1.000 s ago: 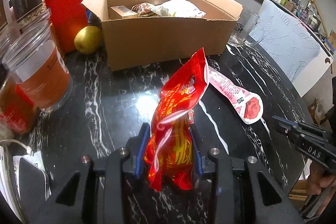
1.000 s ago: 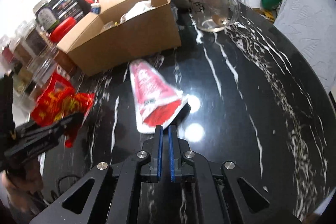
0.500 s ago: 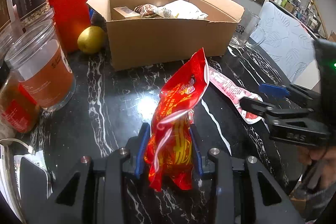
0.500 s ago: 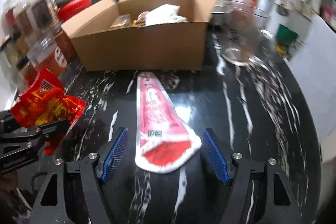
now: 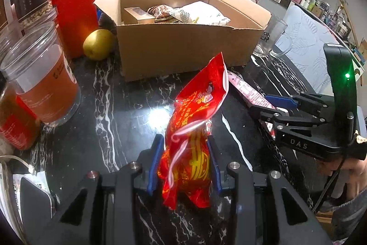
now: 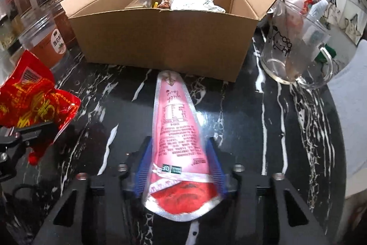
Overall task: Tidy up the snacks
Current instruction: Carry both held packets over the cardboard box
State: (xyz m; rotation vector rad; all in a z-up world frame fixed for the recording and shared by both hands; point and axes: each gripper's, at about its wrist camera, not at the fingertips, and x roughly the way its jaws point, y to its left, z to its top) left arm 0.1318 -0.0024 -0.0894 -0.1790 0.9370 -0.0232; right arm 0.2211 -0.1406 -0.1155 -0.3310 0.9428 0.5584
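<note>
My left gripper (image 5: 185,162) is clamped on the crinkled red foil snack bag (image 5: 195,128), held above the black marble tabletop (image 5: 128,111). My right gripper (image 6: 181,167) has just been closing; its blue pads now pinch the wide end of the long pink plastic pouch (image 6: 179,130) (tip pointing ahead). The open cardboard box (image 6: 165,43) sits just beyond that tip.

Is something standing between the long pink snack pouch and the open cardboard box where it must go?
Nothing visible. The long pink snack pouch lies on the black marble table, pointing at the open cardboard box, with only bare table between them.
</note>
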